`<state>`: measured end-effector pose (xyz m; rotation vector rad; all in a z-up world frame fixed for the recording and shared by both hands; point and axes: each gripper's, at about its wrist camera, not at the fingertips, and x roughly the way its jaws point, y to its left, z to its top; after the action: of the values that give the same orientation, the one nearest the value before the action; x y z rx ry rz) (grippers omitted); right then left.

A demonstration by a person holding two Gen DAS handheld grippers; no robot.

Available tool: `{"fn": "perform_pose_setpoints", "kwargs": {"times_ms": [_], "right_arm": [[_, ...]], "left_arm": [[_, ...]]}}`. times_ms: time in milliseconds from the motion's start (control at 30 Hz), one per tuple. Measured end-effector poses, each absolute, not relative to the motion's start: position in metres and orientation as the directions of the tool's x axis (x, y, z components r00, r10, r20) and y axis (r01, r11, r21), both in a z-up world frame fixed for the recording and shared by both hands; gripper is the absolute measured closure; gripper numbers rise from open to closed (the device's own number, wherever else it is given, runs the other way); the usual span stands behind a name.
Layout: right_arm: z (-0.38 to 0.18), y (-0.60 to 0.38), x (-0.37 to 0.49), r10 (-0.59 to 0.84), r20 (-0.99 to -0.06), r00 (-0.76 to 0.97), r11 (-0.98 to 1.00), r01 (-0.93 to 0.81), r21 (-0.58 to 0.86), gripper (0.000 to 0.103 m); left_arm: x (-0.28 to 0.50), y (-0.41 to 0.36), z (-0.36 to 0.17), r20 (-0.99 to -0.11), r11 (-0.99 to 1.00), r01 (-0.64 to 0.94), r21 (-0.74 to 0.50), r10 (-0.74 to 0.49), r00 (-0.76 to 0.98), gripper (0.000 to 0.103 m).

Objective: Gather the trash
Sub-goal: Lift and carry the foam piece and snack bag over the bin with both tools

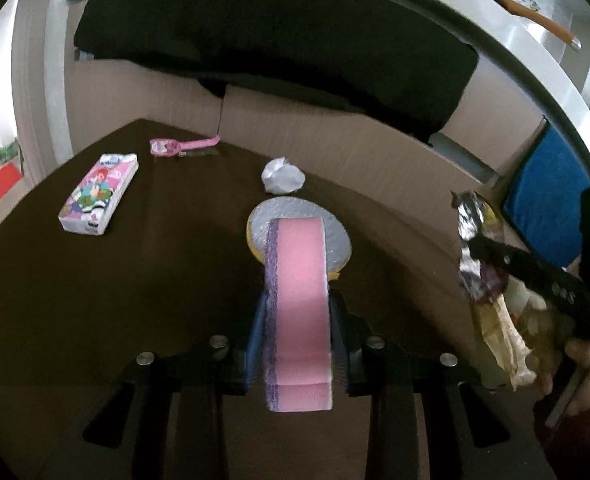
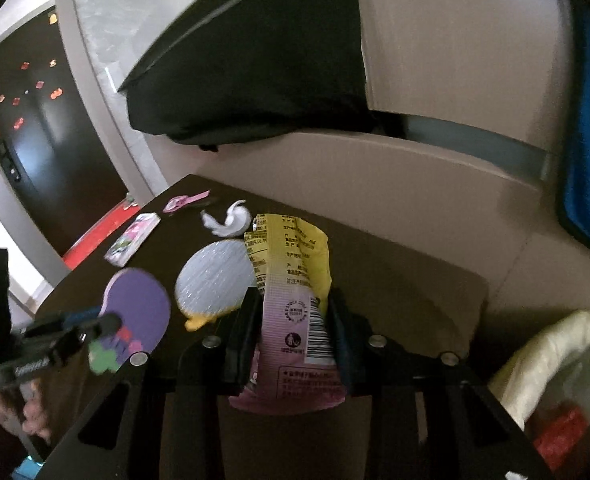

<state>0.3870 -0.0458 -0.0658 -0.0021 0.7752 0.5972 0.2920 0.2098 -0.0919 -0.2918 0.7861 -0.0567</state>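
Observation:
My left gripper is shut on a pink and purple foam piece, held edge-on above the dark table; it shows as a purple oval in the right wrist view. My right gripper is shut on a yellow and pink snack wrapper, also seen in the left wrist view. A crumpled white tissue lies at the table's far edge, and shows in the right wrist view. A silvery round disc with a yellow rim lies on the table just past the foam piece.
A colourful tissue pack and a pink toy lie at the far left of the table. A beige sofa with a black cloth stands behind. A white bag with trash inside is at the right. A blue cushion is beyond.

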Motion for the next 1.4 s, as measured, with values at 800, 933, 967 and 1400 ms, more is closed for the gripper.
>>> {"fn": "perform_pose_setpoints", "kwargs": {"times_ms": [800, 933, 967, 1400], "right_arm": [[0.039, -0.119, 0.267, 0.492, -0.449, 0.745, 0.855, -0.51, 0.092, 0.073], [0.061, -0.137, 0.255, 0.461, -0.398, 0.793, 0.875, -0.482, 0.055, 0.072], [0.067, -0.144, 0.252, 0.452, -0.384, 0.805, 0.881, -0.471, 0.049, 0.072], [0.105, -0.21, 0.232, 0.352, -0.302, 0.886, 0.932, -0.363, 0.022, 0.072]], "left_arm": [[0.237, 0.094, 0.037, -0.402, 0.994, 0.069, -0.083, -0.097, 0.911, 0.072], [0.231, 0.068, 0.062, -0.34, 0.995, 0.086, -0.059, -0.101, 0.935, 0.072], [0.23, 0.062, 0.067, -0.327, 0.995, 0.089, -0.052, -0.101, 0.94, 0.072], [0.22, -0.018, 0.101, -0.23, 0.985, 0.171, -0.008, -0.168, 0.959, 0.072]]}}
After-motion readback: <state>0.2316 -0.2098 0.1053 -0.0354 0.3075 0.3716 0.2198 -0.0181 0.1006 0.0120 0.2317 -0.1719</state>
